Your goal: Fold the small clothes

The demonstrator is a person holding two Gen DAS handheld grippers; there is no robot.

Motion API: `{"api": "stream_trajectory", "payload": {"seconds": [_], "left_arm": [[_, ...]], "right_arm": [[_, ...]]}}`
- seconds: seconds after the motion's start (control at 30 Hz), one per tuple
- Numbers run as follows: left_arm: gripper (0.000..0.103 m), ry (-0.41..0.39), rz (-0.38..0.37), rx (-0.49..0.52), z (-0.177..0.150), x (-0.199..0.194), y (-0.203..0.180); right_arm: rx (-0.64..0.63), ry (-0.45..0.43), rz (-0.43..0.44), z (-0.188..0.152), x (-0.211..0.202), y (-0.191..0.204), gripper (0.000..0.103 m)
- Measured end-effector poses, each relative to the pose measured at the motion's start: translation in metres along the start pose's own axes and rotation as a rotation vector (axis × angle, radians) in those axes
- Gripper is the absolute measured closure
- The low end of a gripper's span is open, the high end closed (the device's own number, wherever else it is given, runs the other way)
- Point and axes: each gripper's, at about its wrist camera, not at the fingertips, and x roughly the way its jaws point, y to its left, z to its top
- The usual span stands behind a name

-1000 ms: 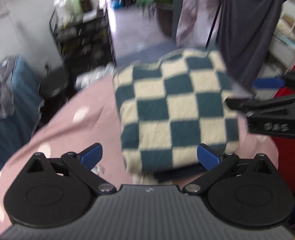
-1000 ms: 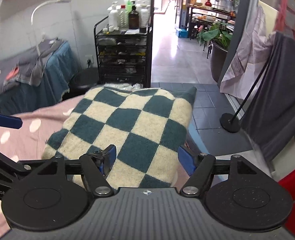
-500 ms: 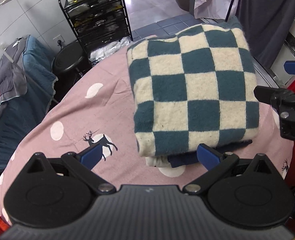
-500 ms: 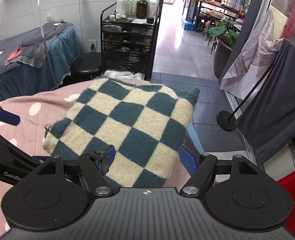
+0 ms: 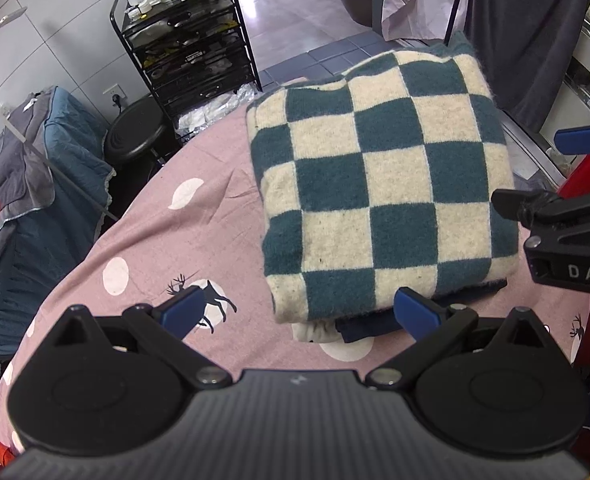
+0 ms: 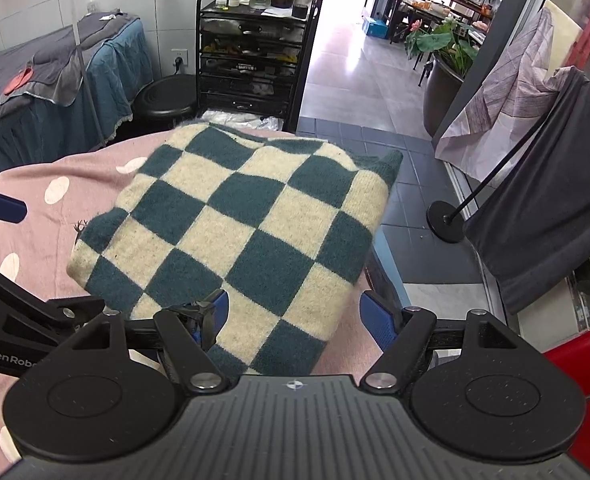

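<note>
Both the left gripper [image 5: 301, 312] and right gripper [image 6: 293, 314] hang spread and empty before the folded checkered sweater [image 5: 383, 184], probably soft and thick, best pinched at its near edge.

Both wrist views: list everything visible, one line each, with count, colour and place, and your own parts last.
checked sweater: one, teal and cream, folded on the bedsheet's far right part.
dark garment: one, navy, peeking out under the sweater's near edge.
bedsheet: one, pink with white dots and deer.
trolley: one, black, bottles on top.
stool: one, black, beside the trolley.
side bed: one, blue and grey, left.
left gripper: open, empty.
right gripper: open, empty.
</note>
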Motion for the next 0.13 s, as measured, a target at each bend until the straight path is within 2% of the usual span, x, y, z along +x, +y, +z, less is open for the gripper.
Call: {"api": "stream_trajectory", "payload": {"seconds": [0.13], "left_arm": [[0.0, 0.005, 0.019, 0.011, -0.0015, 0.0008, -0.0003]], "right_arm": [[-0.007, 0.008, -0.002, -0.0008, 0.0014, 0.0025, 0.0]]}}
